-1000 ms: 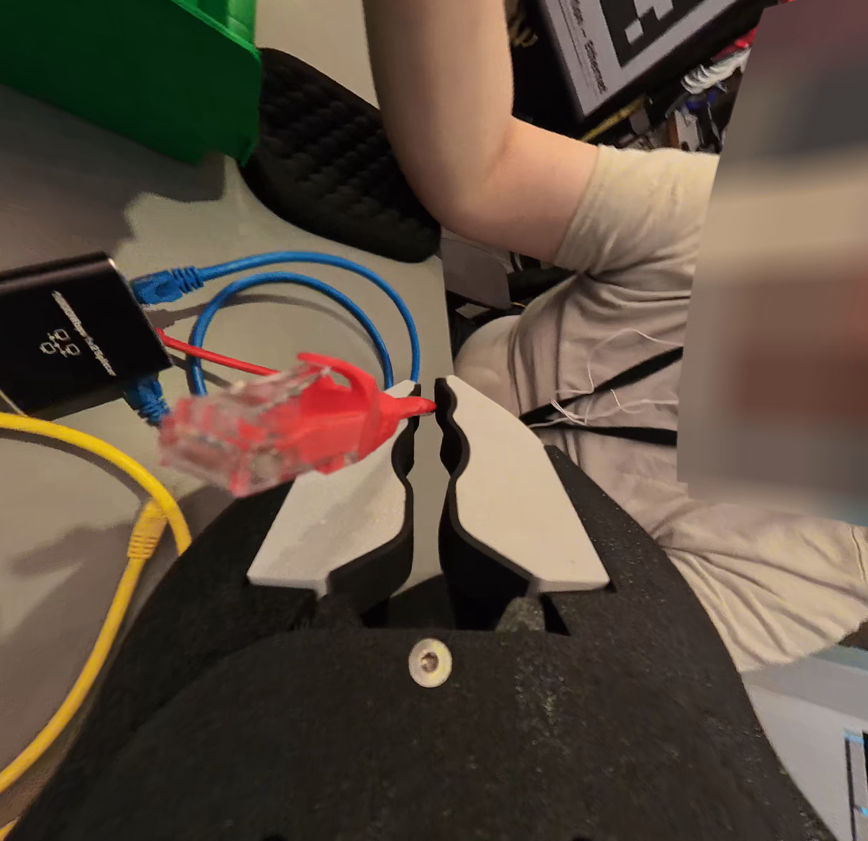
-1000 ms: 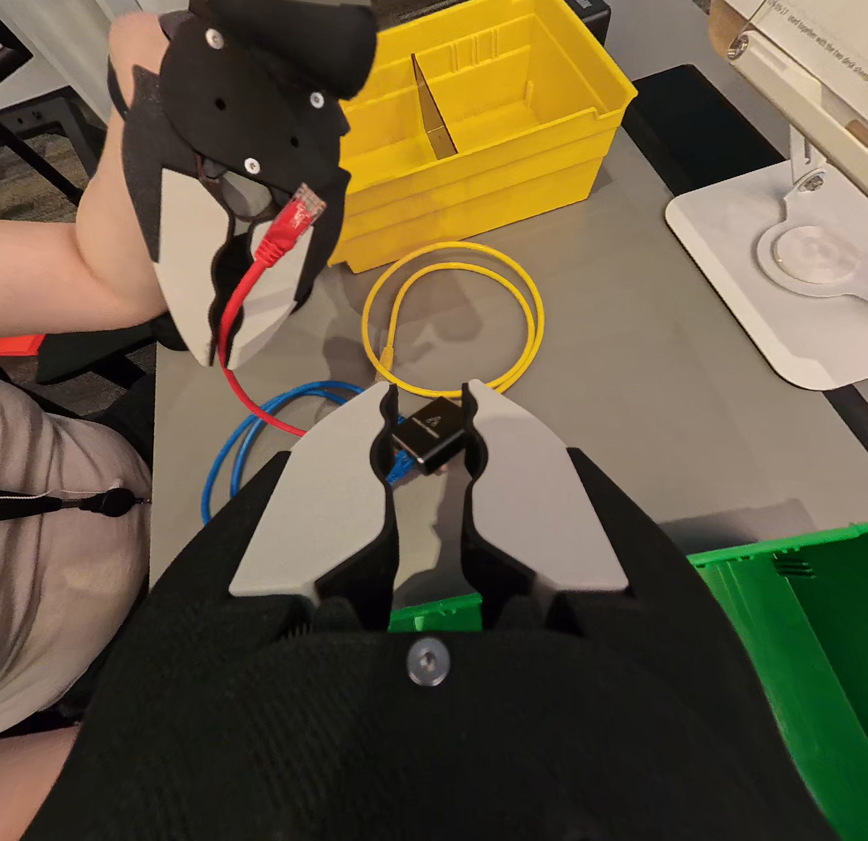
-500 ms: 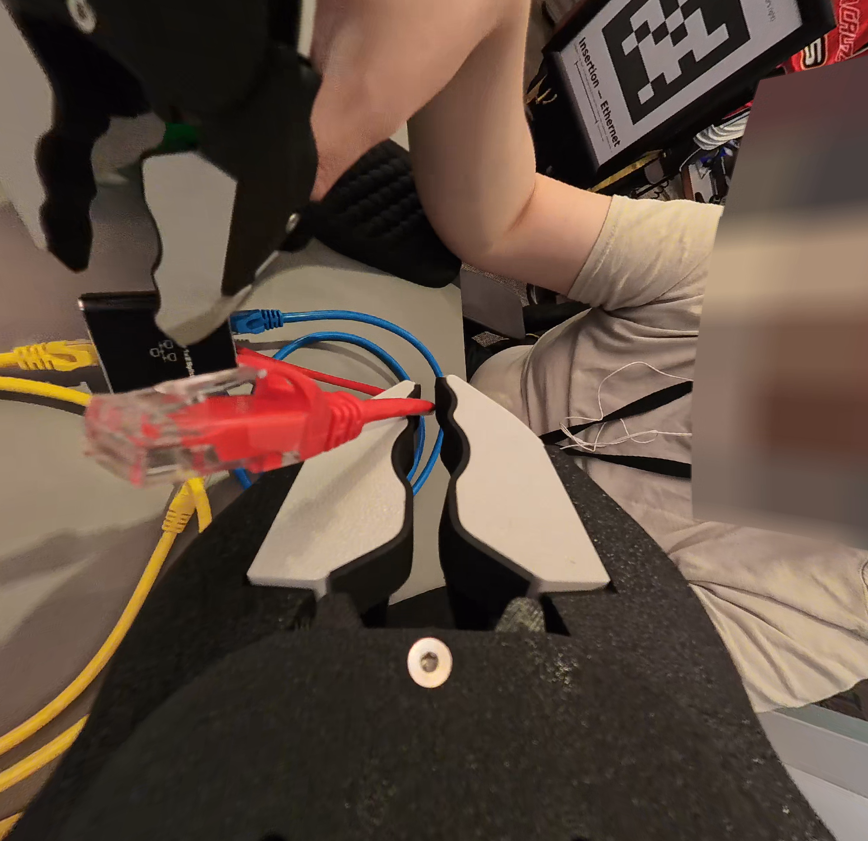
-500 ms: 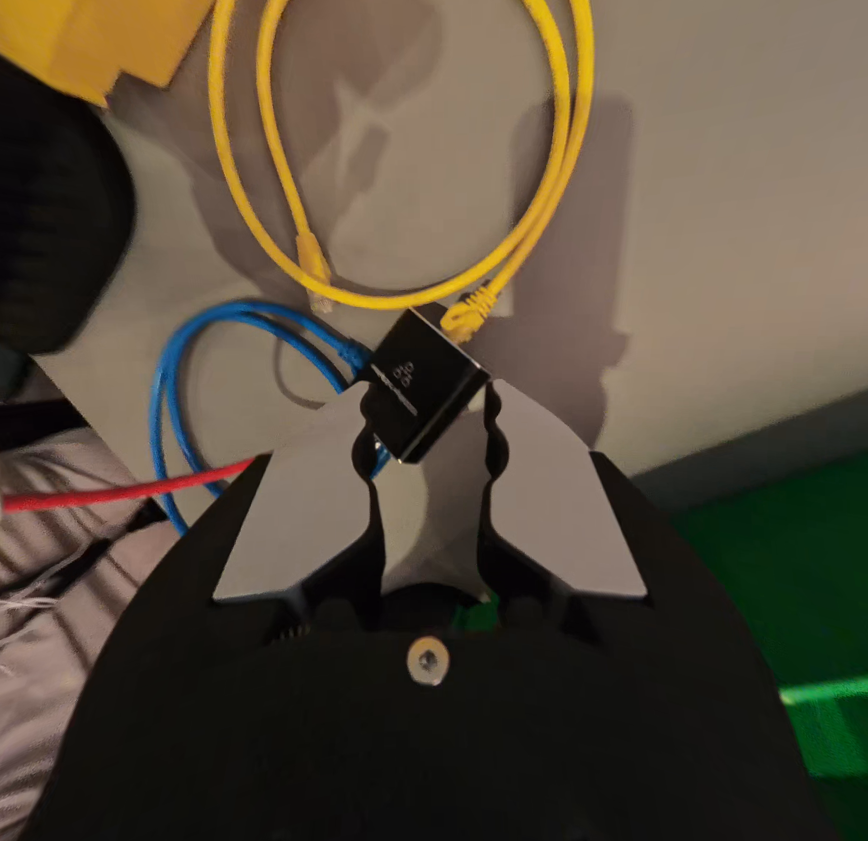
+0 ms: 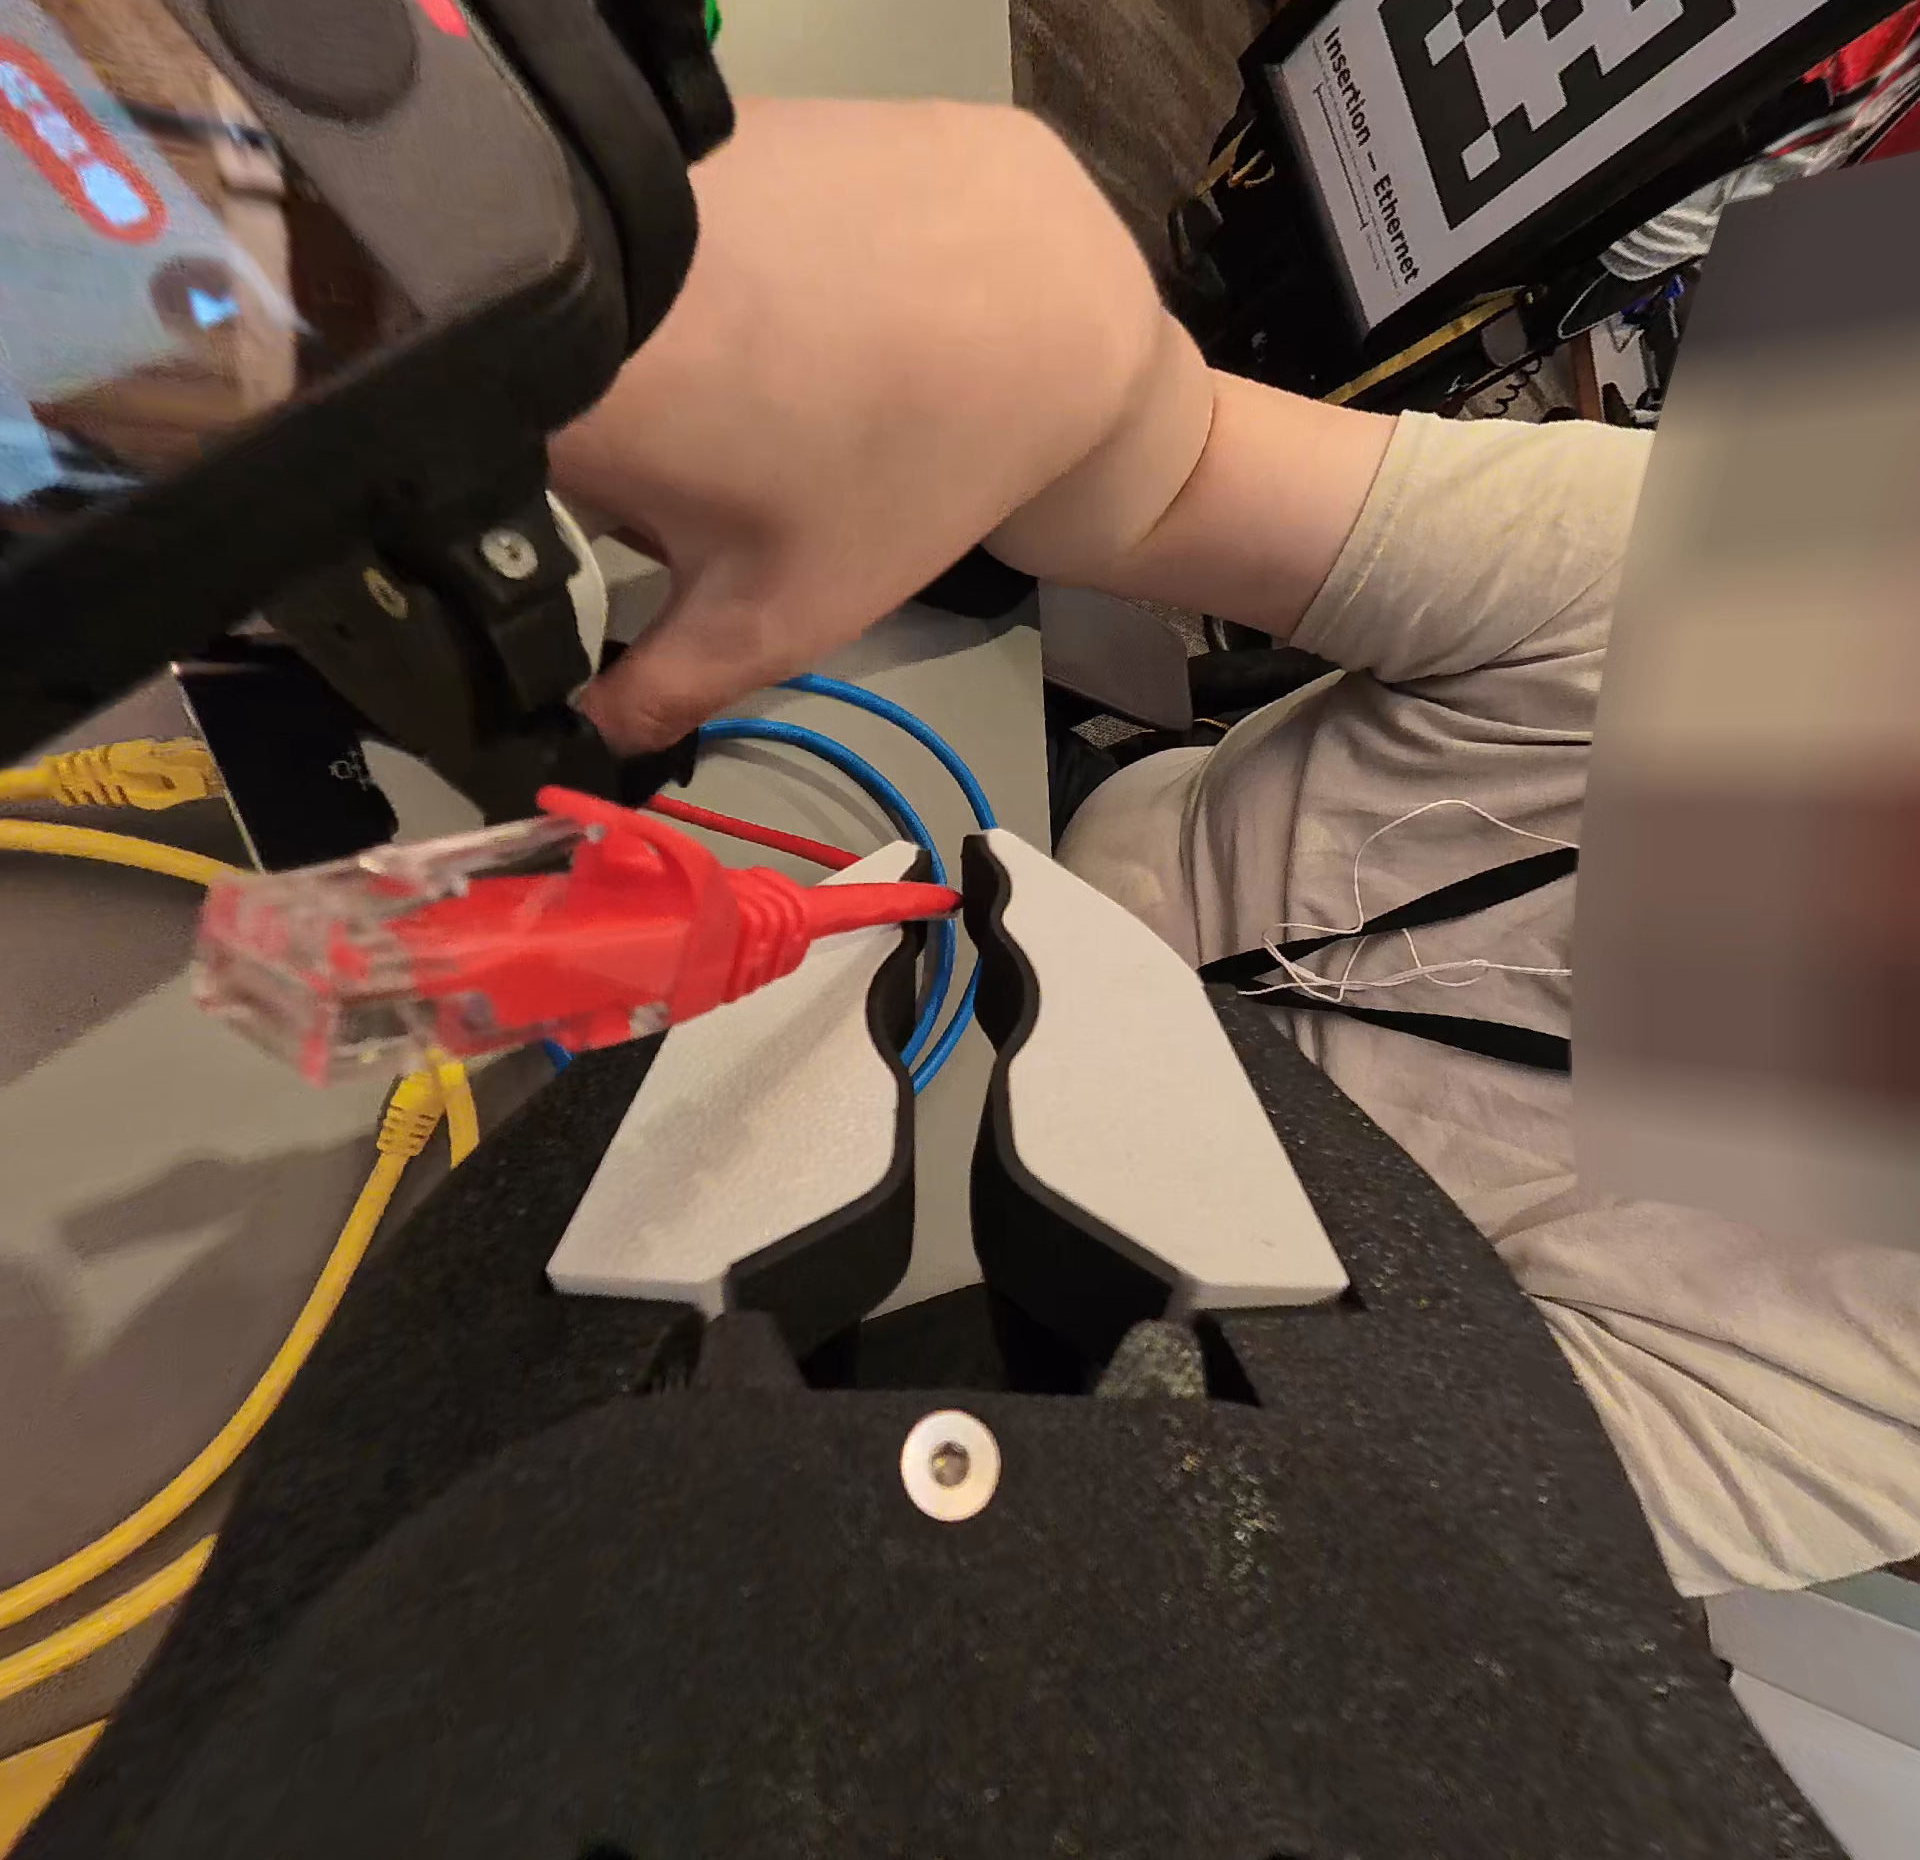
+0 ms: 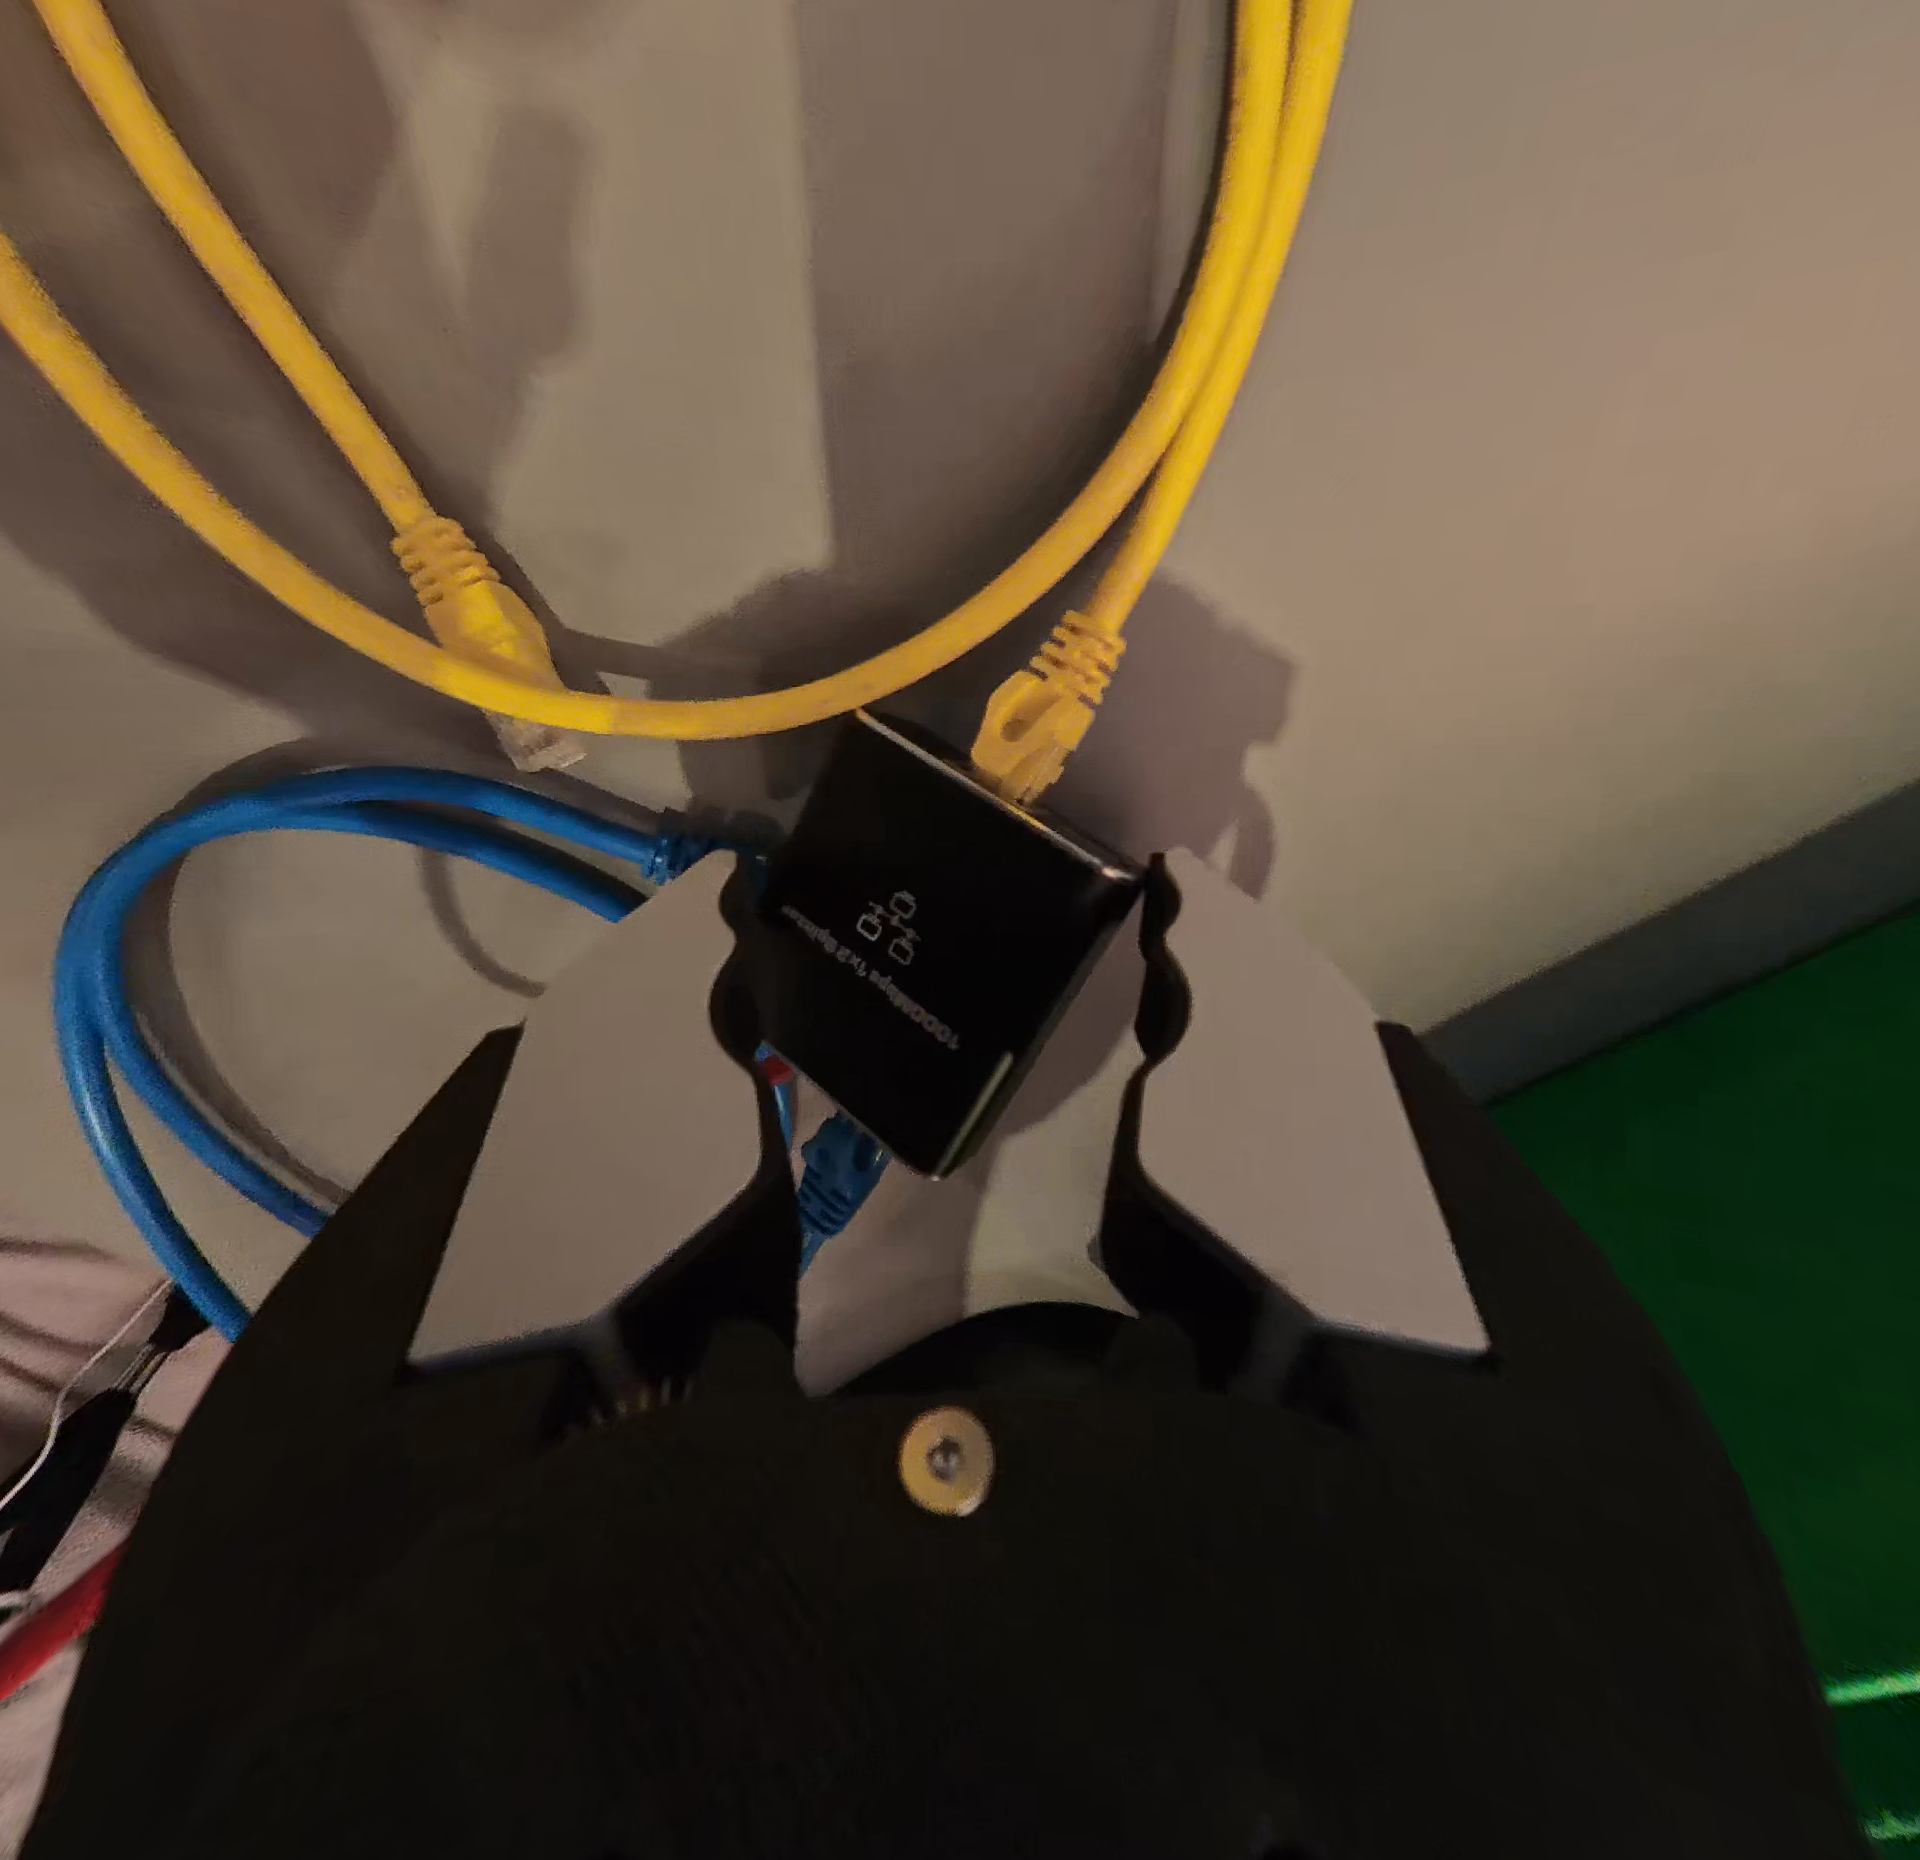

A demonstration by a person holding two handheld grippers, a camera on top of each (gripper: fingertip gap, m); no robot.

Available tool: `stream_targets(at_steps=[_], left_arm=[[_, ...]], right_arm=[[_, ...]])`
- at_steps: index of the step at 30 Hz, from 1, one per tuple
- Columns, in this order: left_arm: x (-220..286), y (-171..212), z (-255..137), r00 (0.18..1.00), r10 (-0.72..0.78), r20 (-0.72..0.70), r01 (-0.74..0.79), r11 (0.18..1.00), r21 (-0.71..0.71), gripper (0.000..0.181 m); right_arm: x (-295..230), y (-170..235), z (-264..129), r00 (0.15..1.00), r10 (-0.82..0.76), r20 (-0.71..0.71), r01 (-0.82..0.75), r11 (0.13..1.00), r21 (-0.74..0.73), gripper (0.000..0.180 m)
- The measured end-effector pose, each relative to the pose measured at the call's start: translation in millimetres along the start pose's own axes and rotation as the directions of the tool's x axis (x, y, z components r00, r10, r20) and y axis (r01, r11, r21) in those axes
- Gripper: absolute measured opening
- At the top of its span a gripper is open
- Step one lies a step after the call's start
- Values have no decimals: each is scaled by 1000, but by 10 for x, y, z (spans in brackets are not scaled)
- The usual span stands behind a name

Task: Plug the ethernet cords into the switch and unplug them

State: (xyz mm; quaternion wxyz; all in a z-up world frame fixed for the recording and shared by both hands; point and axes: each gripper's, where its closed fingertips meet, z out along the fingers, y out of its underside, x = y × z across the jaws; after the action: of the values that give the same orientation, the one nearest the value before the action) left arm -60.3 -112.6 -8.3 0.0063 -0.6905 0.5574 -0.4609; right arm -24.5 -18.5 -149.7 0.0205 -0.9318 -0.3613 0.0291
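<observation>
while the left gripper [image 5: 940, 870] pinches the limp red cord [image 5: 831, 911] behind its rigid plug [image 5: 468, 953], the right gripper [image 6: 940, 880] straddles the light switch [image 6: 935, 937], spread wide.

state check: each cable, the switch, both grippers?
Red plug: unplugged, in the air, cord pinched by left gripper.
Left gripper: shut on red cord.
Right gripper: open, fingers astride switch.
Switch: on table, yellow plug and blue plug inserted.
Other yellow plug: loose on table.
</observation>
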Motion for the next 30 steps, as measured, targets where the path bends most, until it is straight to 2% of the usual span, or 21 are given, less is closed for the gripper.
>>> stream_targets(at_steps=[2,4,5,7,8,11,16,24,28,30], left_arm=[[-1,17,15,1000,1,5,-1,1000,-13,5],[7,34,47,1000,0,-2,0,1000,-31,5],[8,46,69,1000,2,-4,-2,999,-44,5],[13,91,119,1000,10,-8,-11,997,-83,5],[32,110,141,1000,21,-18,-22,995,-99,5],[68,105,157,999,38,-26,-40,994,-104,5],[53,70,121,999,34,-16,-35,996,-77,5],[28,96,149,999,37,7,-36,994,-102,5],[28,97,159,999,44,16,-42,993,-108,5],[25,93,157,999,44,19,-42,993,-107,5]], right_arm=[[26,25,-4,1000,3,-31,-4,1000,-23,71],[11,0,-30,1000,20,-4,-20,1000,-9,66],[6,-31,-60,999,33,17,-33,999,11,61],[0,-155,-180,997,41,71,-49,993,103,36],[6,-190,-230,994,43,97,-55,990,133,34],[-3,-90,-202,991,-7,131,-4,996,89,36],[-91,10,-56,977,-4,211,5,1000,0,52],[-122,176,20,952,60,301,-31,994,-101,55],[-131,230,7,932,85,353,-44,992,-122,53],[-186,251,0,914,76,398,-22,990,-139,43]])
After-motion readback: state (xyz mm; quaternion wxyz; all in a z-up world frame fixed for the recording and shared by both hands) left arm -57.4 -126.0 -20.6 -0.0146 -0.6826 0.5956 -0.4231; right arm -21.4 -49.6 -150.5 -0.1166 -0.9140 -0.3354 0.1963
